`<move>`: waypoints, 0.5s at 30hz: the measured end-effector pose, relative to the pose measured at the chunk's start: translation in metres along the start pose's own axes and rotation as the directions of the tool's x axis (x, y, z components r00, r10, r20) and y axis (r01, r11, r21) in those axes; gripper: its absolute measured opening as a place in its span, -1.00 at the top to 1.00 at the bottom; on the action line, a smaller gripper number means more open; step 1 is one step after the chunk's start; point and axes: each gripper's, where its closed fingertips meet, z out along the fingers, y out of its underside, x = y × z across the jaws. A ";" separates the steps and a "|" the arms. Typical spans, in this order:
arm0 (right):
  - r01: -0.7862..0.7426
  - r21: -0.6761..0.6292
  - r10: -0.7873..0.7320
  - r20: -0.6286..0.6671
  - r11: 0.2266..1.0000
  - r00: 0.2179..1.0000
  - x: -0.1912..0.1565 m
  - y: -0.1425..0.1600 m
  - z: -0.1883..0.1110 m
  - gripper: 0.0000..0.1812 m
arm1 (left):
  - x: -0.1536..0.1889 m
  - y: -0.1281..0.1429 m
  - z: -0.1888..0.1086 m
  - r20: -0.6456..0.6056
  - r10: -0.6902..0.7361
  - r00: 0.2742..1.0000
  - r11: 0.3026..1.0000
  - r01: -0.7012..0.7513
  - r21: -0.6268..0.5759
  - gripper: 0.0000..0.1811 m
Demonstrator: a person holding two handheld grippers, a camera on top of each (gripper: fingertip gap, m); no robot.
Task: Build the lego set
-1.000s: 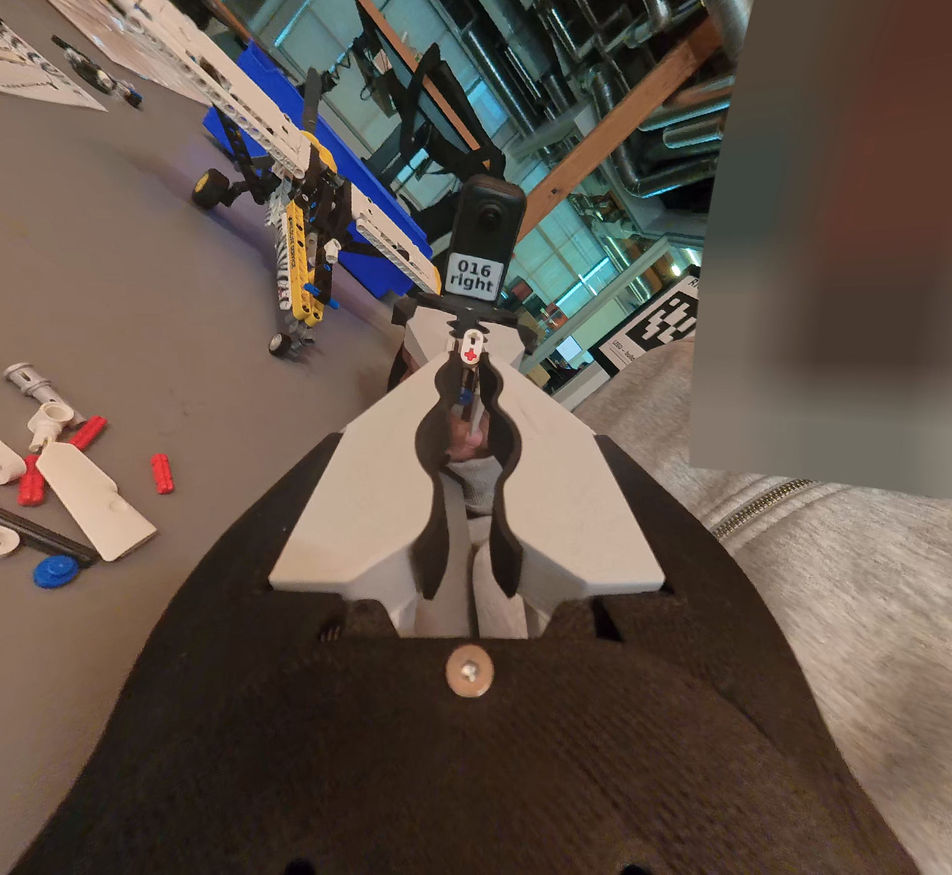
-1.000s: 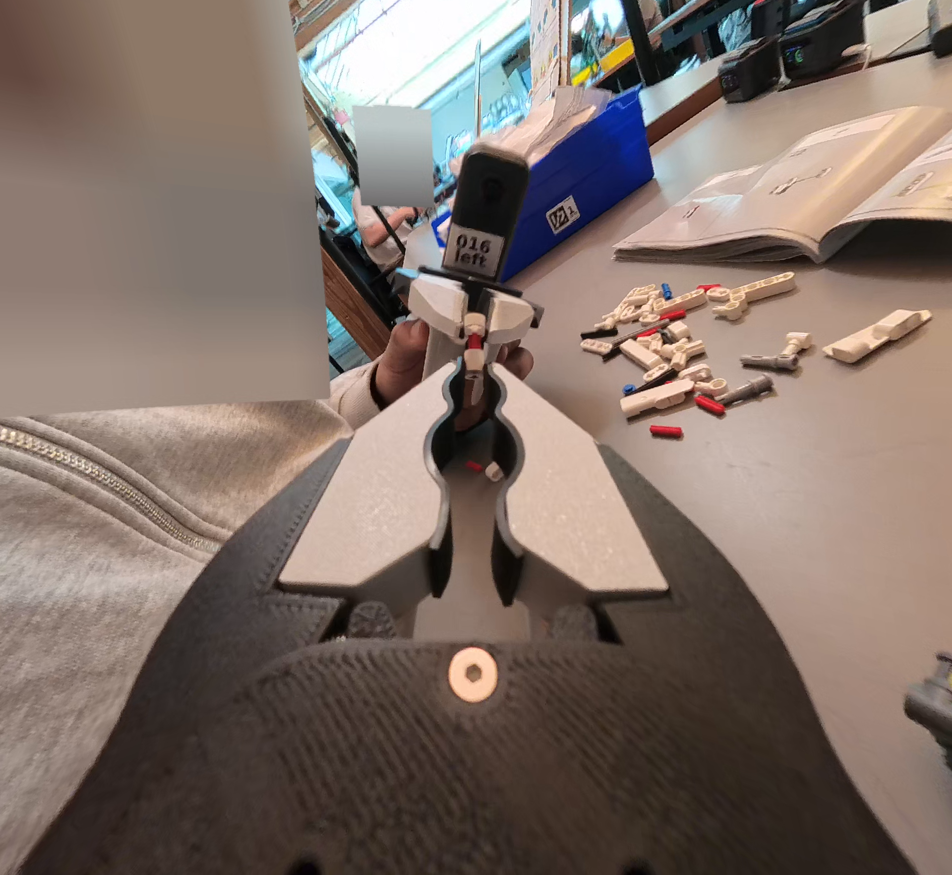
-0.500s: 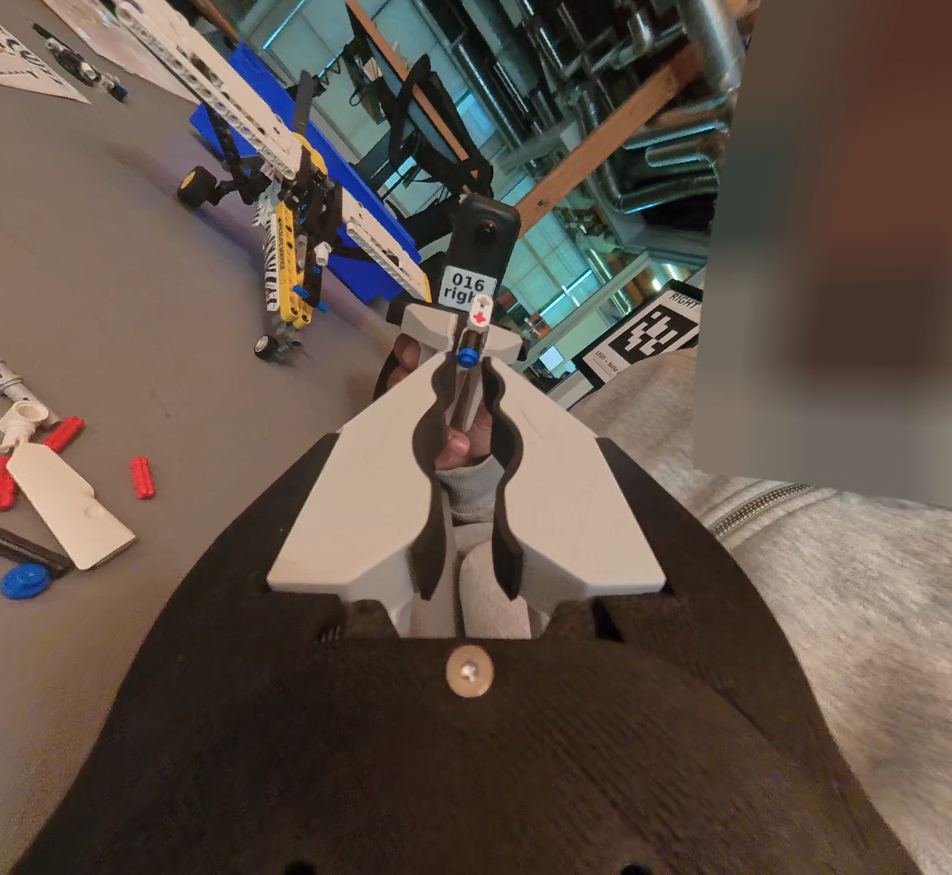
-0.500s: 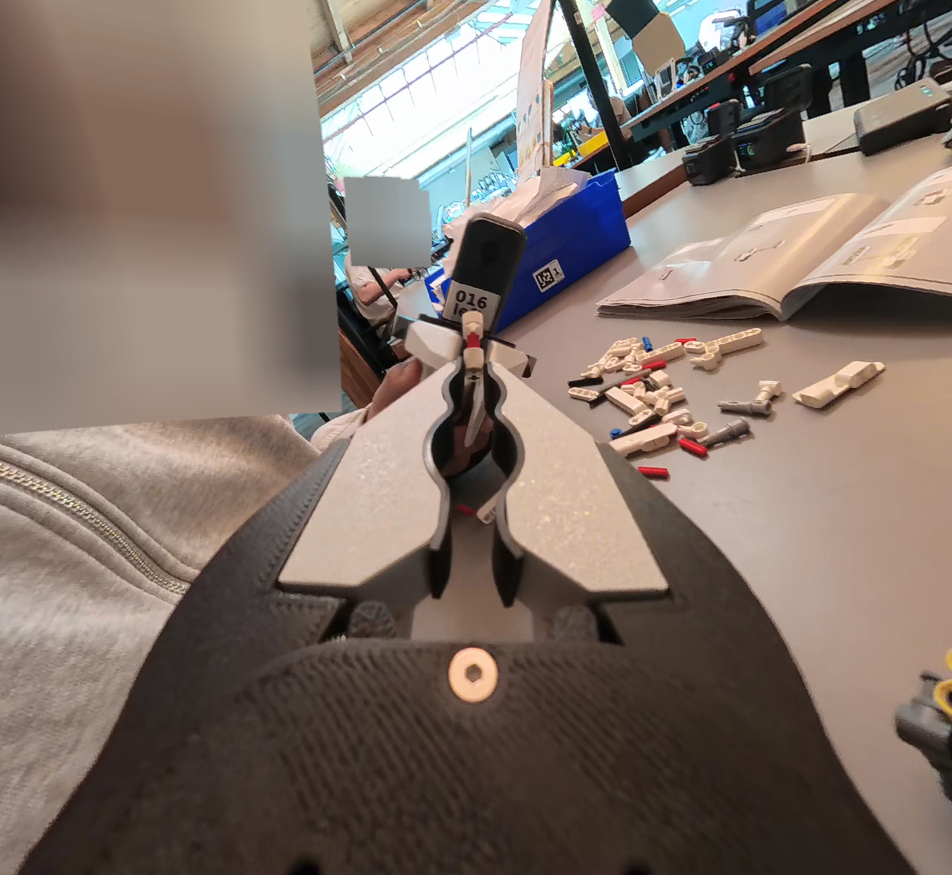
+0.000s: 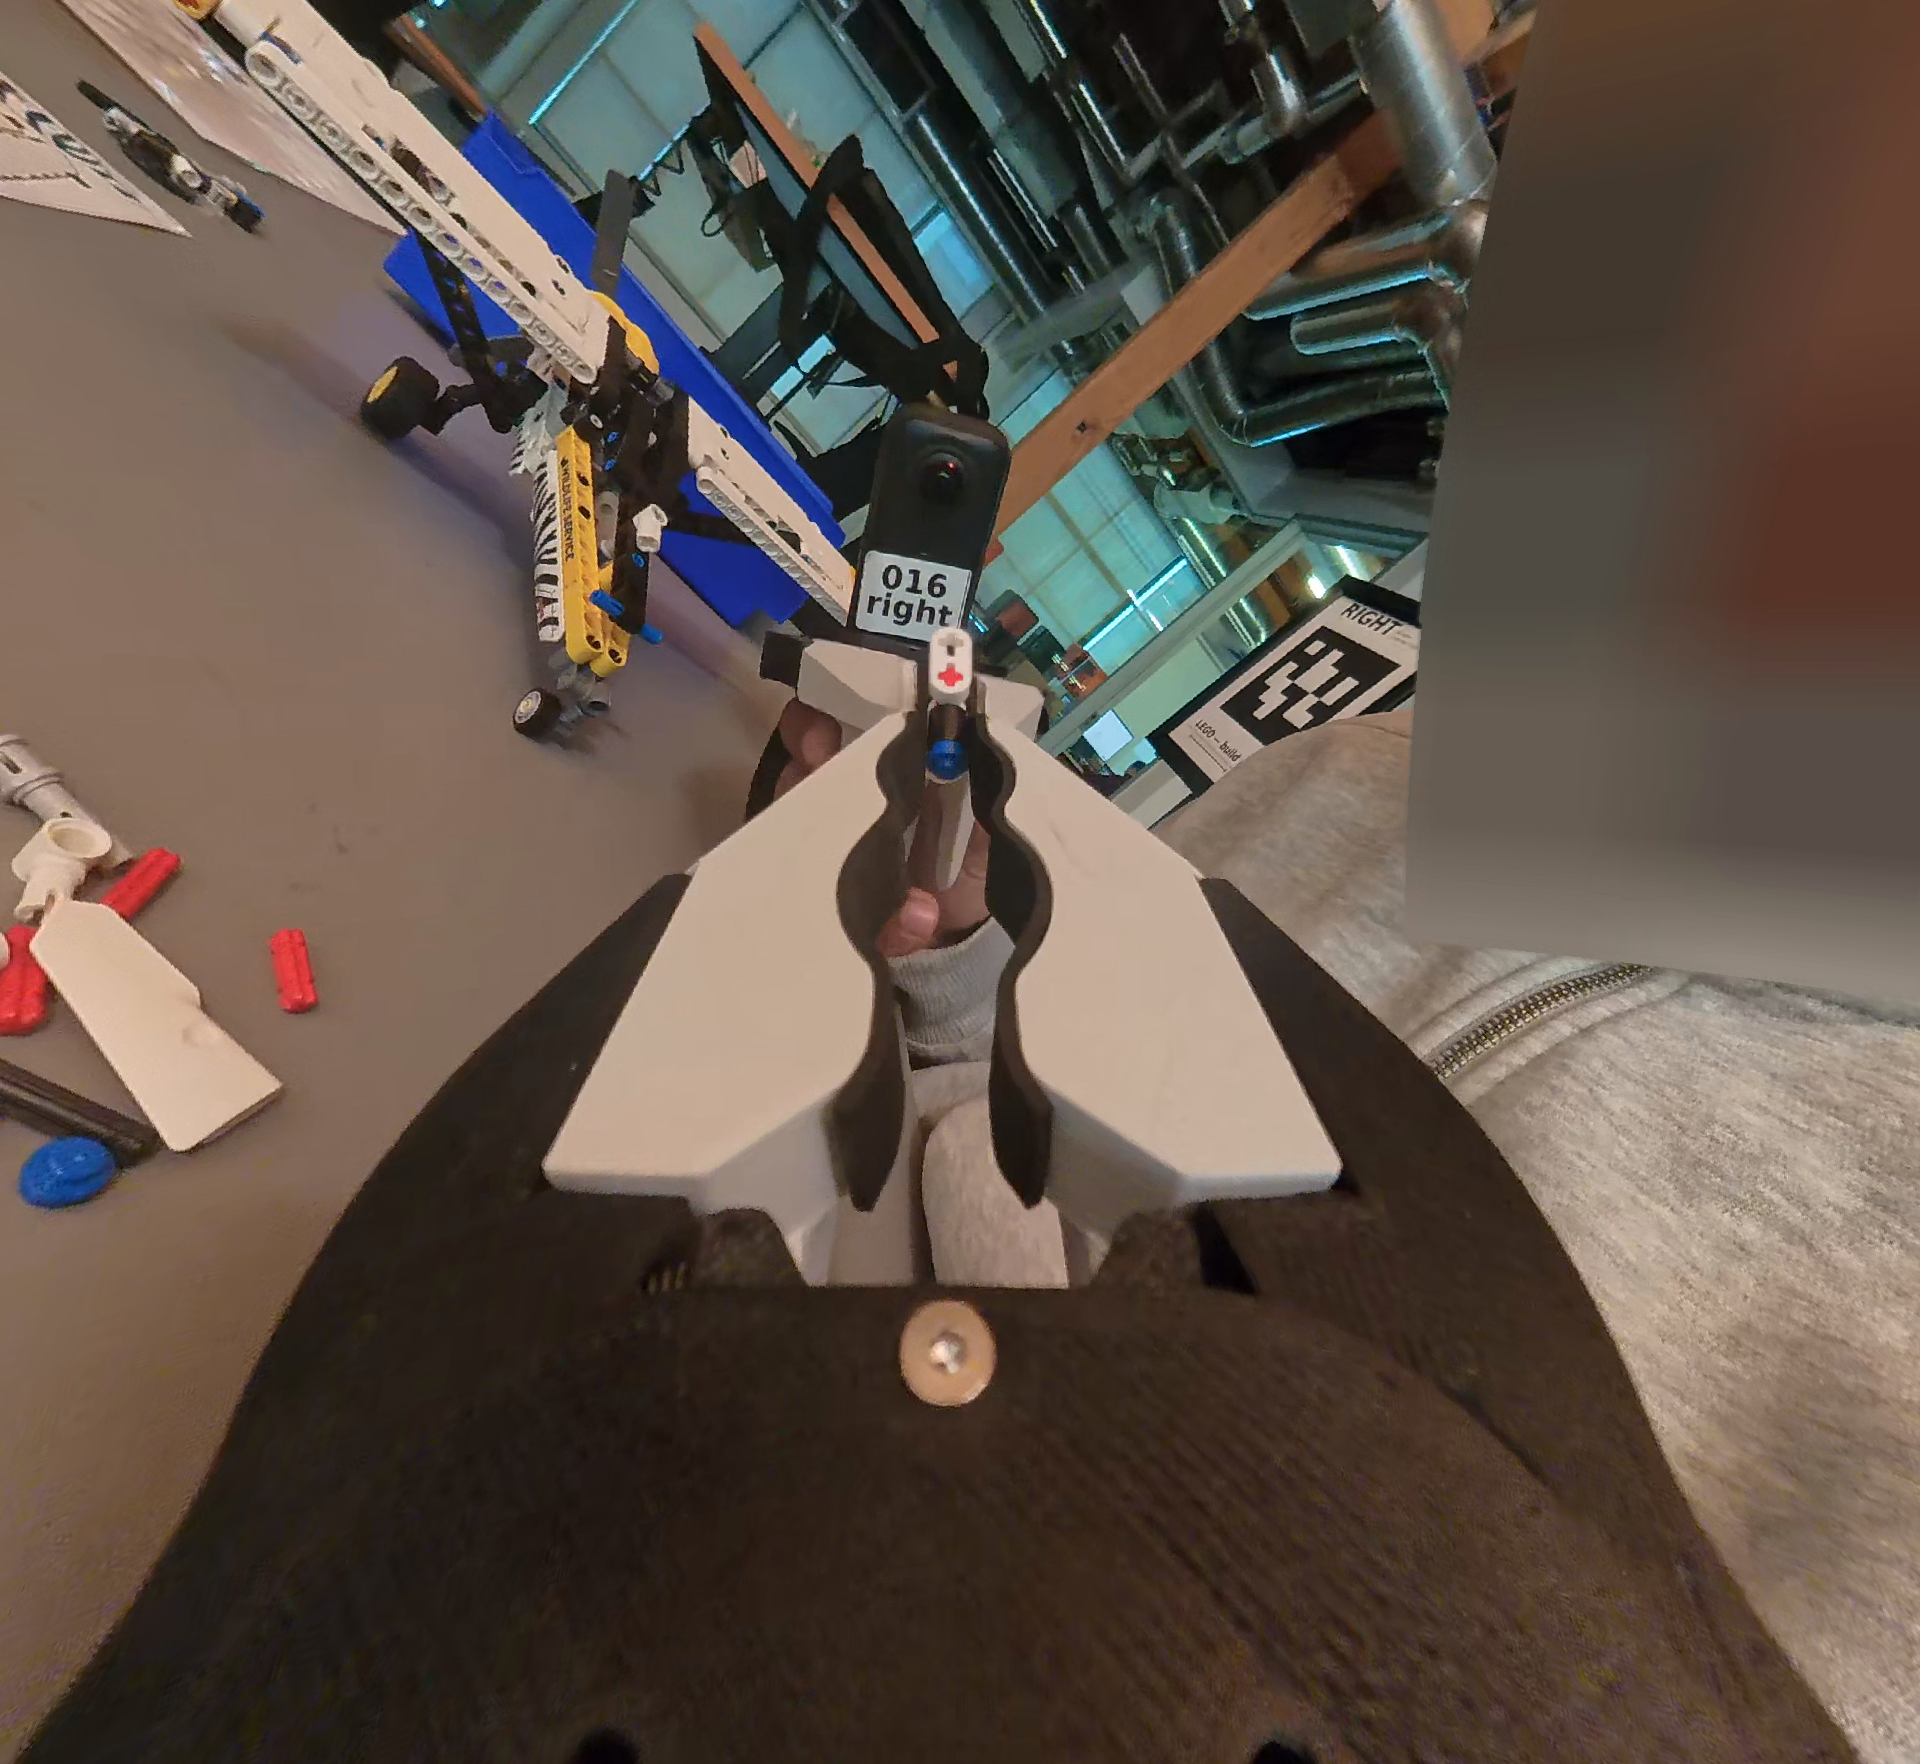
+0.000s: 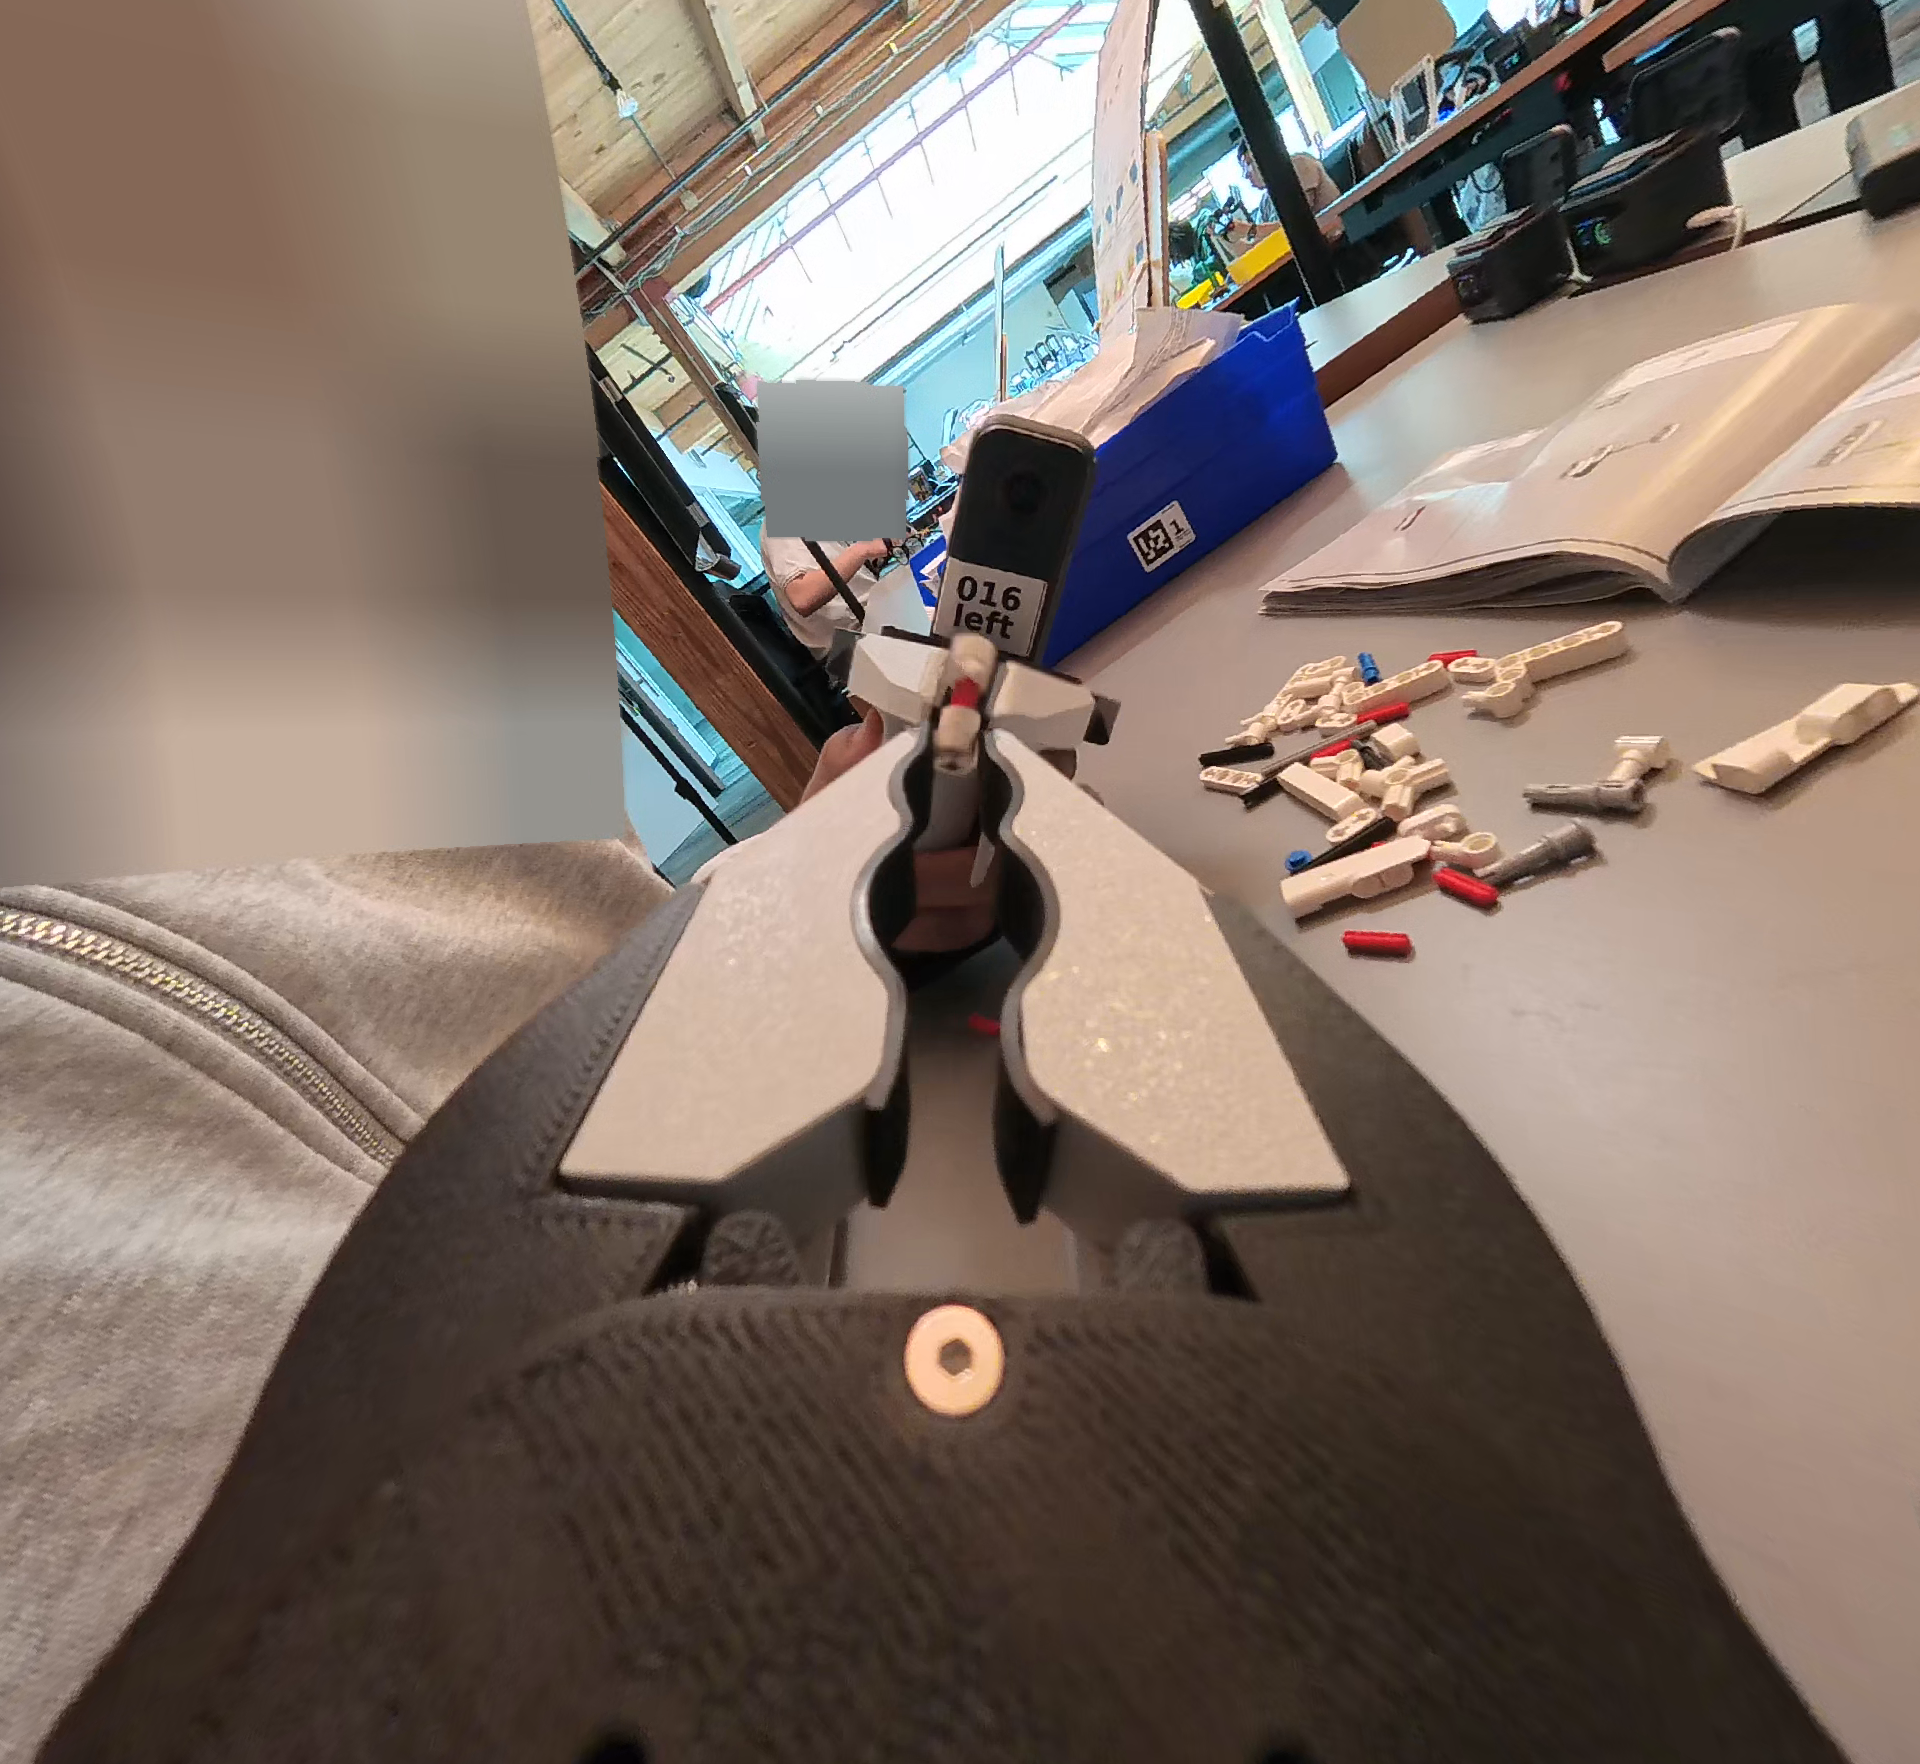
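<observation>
Grippers, two, held tip to tip above the table's point(image 6: 1558, 1039) near edge, in front of a grey zipped top point(image 5: 1662, 1195).

Left gripper point(image 5: 943, 727): jaws nearly together, clamped on a small white lego piece point(image 5: 950, 675) with a red cross-shaped hole and a blue pin point(image 5: 943, 758) at its base. The piece's long axis runs along the fingers, pointing up and away toward the facing gripper.

Right gripper point(image 6: 951, 738): jaws nearly together; the same small assembly, here white with a red peg point(image 6: 964, 694), sits at its tips, tilted slightly right. Whether this gripper actually clamps it cannot be told.

Partly built model point(image 5: 582, 467), one: yellow, black and white, standing on the table well apart from the grippers, with a long white beam running diagonally and two small wheels visible.

Loose parts pile point(image 6: 1371, 769), one: white, red, grey, black and blue pieces; exact count cannot be told. One red pin point(image 6: 1377, 943) lies apart, nearest.

Open instruction booklet point(image 6: 1621, 488), one. Blue bin point(image 6: 1195, 488), one.
</observation>
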 end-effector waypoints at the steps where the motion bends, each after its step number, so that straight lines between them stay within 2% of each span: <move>1: 0.012 0.006 -0.012 -0.002 1.000 1.000 0.001 -0.002 -0.002 0.88 | -0.001 0.001 0.000 -0.001 -0.010 1.000 1.000 0.010 -0.009 0.93; 3: 0.075 0.042 -0.073 -0.042 0.996 0.996 0.005 -0.010 -0.010 0.63 | -0.003 0.005 0.000 -0.006 -0.042 0.999 0.999 0.042 -0.032 0.93; 5: 0.218 0.069 -0.212 -0.082 0.973 0.974 0.002 -0.020 -0.017 0.40 | -0.007 0.014 0.000 0.002 -0.080 0.997 0.993 0.080 -0.089 0.93; 8: 0.509 -0.052 -0.511 -0.090 0.859 0.855 -0.010 -0.007 -0.019 0.29 | -0.005 0.023 -0.001 -0.022 -0.113 0.993 0.981 0.108 -0.162 0.93; 11: 0.692 -0.203 -0.710 -0.022 0.692 0.704 -0.015 0.022 -0.020 0.38 | 0.000 0.033 -0.002 -0.061 -0.174 0.983 0.958 0.154 -0.241 0.93; 15: 0.790 -0.181 -0.800 0.027 0.585 0.599 -0.030 0.032 -0.023 0.58 | 0.003 0.046 -0.004 -0.072 -0.219 0.973 0.926 0.184 -0.330 0.93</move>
